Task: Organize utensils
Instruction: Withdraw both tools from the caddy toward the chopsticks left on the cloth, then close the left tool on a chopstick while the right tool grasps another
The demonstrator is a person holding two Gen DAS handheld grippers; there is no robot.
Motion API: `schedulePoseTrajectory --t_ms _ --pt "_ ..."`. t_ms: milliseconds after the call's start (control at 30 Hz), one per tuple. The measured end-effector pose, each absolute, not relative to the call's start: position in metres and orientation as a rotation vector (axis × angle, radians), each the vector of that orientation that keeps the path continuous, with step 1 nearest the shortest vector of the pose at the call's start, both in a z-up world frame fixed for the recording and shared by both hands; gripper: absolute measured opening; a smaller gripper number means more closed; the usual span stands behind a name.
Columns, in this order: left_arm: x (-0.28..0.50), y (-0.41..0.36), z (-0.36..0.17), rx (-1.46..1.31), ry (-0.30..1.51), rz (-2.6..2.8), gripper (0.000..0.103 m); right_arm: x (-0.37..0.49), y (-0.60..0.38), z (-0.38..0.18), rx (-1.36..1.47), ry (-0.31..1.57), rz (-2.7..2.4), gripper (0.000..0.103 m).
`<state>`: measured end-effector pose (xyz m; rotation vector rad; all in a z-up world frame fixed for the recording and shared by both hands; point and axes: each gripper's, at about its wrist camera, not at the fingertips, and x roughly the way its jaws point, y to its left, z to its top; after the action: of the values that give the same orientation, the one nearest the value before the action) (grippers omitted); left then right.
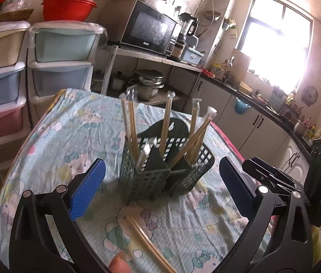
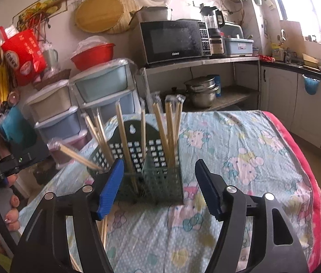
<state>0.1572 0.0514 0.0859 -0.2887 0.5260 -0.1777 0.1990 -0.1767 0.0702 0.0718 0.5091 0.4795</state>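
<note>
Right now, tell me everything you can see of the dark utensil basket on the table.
The utensil basket is dark green, plastic-looking, with grid-perforated walls, inner dividers forming compartments, and a taller rounded back panel with a hanging hole. It stands upright on the cartoon-print tablecloth. Wrapped chopsticks lean out of its compartments at varied angles. One more wrapped pair lies on the cloth in front of it. Neither gripper touches it.

A dark green holder (image 1: pixel 160 173) of perforated plastic stands upright on the cloth-covered table, split into compartments, with a tall rounded back plate that has a hanging hole. Wrapped chopsticks (image 1: pixel 167 118) stand in it, clear sleeve ends up, leaning apart in different directions. One more wrapped pair (image 1: pixel 146 238) lies flat on the cloth in front of the holder, apart from it.
</note>
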Motion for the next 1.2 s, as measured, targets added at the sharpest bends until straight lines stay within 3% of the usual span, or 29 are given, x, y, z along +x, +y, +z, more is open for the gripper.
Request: schedulePoseTrajectory --t_ms 867,1200 --pt "0.111 0.085 0.009 -0.339 0.717 -0.089 0.092 0.170 -0.117 0.027 -0.051 0.654 0.620 0.063" --pt "0.091 0.092 -0.021 -0.372 0.815 -0.099 0.067 0.174 -0.091 0.010 -0.080 0.728 0.663 0.058"
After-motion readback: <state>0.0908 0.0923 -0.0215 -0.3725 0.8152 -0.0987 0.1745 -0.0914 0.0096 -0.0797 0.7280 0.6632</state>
